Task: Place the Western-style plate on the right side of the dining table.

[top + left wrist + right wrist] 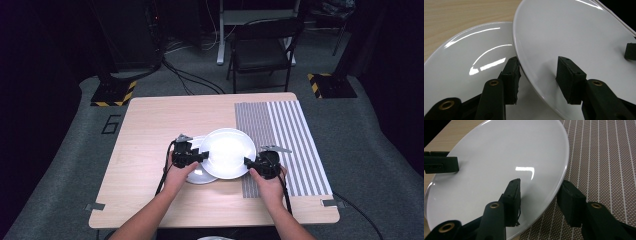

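Resting on the pale wooden counter (150, 130) are two white plates, both bare of food. Taking the lower plate (197, 176) as the landmark, it lies flat on the wood, just left of the striped mat (290, 145). Above it and shifted toward the mat hangs the upper plate (227, 152), tilted, its left edge overlapping the lower plate and its right edge reaching over the mat.

From the lower plate's side, the left gripper (204, 156) holds the upper plate's left rim: in the left gripper view one pad sits under the rim, over the lower plate (461, 75), and the other pad lies on the upper plate's face (574, 37). Opposite, over the mat, the right gripper (248, 162) pinches the upper plate's right rim (506, 162), one pad on top, one beneath
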A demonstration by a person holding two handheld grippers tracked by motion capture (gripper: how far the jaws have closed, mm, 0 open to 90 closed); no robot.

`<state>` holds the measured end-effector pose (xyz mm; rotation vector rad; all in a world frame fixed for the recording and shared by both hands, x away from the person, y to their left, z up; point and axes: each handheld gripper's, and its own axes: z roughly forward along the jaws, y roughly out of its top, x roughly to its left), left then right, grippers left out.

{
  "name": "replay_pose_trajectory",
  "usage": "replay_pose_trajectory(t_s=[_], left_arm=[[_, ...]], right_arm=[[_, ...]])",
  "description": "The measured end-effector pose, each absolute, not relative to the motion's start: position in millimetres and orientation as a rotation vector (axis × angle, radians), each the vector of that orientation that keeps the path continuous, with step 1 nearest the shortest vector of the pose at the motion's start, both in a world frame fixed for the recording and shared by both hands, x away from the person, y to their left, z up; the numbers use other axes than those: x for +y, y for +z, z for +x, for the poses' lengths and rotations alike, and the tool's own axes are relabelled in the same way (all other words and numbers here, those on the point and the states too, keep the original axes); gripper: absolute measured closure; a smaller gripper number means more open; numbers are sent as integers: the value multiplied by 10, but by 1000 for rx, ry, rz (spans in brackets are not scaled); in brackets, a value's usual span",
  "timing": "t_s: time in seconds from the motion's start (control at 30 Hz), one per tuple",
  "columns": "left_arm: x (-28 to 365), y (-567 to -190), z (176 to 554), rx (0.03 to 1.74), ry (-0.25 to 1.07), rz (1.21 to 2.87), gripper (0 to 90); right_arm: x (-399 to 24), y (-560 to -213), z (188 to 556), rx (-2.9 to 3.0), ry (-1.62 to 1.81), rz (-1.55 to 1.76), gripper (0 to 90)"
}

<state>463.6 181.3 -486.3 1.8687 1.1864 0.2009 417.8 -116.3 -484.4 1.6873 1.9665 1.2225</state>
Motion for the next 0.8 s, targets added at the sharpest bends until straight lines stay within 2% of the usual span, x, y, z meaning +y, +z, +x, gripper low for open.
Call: replay_pose_trajectory(t_s=[0.8], left_arm=[[1793, -4707, 4642, 1176, 222, 1865, 540]], right_arm=[[-1182, -4709, 4180, 1965, 1235, 1682, 542]])
